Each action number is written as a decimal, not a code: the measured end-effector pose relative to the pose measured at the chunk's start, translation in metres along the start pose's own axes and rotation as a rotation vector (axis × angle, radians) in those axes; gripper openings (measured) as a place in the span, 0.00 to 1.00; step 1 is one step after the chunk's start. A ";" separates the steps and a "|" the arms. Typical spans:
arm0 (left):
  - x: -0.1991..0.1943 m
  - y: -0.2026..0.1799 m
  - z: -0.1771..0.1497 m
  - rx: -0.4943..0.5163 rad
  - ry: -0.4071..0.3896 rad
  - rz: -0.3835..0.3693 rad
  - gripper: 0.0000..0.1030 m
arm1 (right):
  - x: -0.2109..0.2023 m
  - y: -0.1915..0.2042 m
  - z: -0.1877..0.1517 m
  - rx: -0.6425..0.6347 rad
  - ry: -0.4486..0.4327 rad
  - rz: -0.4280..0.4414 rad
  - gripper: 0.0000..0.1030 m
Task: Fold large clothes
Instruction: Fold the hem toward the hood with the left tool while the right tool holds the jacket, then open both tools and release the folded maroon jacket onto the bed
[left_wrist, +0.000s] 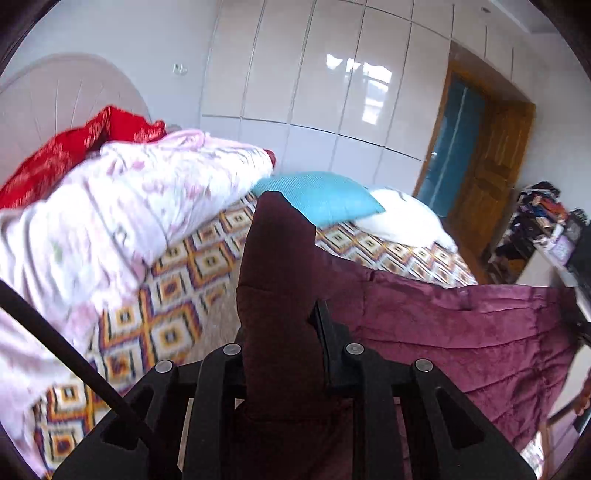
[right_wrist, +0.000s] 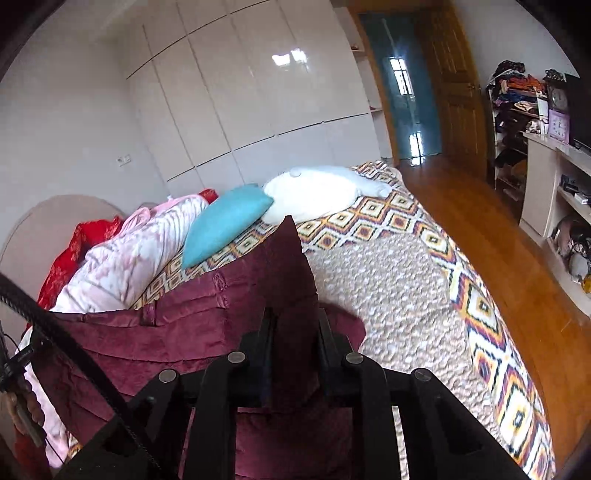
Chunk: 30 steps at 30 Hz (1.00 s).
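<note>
A large maroon quilted garment (left_wrist: 461, 332) hangs lifted above the bed, stretched between both grippers. In the left wrist view, my left gripper (left_wrist: 291, 325) is shut on one corner of it. A dark peak of the cloth stands up past the fingers and hides the left one. In the right wrist view, my right gripper (right_wrist: 295, 328) is shut on another corner of the maroon garment (right_wrist: 166, 332). A pointed fold rises between its two black fingers (right_wrist: 267, 332), and the rest of the cloth drapes away to the left.
The bed has a diamond-patterned spread (right_wrist: 388, 288). A pink floral quilt (right_wrist: 122, 266) and a red cloth (left_wrist: 74, 147) are heaped near the headboard, beside a teal pillow (right_wrist: 225, 218) and a white pillow (right_wrist: 314, 192). White wardrobes, a wooden door (right_wrist: 454, 92) and cluttered shelves (right_wrist: 517, 110) stand around the wooden floor.
</note>
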<state>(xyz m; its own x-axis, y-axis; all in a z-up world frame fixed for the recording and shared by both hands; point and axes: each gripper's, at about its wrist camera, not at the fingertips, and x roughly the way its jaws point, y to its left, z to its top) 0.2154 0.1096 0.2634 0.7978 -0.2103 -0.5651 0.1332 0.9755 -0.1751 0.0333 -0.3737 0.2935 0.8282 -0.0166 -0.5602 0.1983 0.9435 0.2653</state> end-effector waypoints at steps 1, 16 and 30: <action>0.018 -0.008 0.012 0.014 -0.001 0.024 0.20 | 0.013 0.002 0.012 0.005 -0.006 -0.022 0.20; 0.298 -0.006 -0.063 0.067 0.283 0.350 0.38 | 0.290 -0.056 -0.021 0.073 0.269 -0.272 0.23; 0.105 0.006 -0.043 0.005 0.136 0.162 0.67 | 0.166 -0.029 0.015 0.070 0.122 -0.265 0.64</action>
<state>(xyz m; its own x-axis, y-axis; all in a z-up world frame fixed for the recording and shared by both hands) 0.2746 0.0902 0.1686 0.7219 -0.0569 -0.6896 0.0124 0.9975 -0.0694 0.1731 -0.4091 0.2044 0.6741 -0.2157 -0.7064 0.4389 0.8862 0.1483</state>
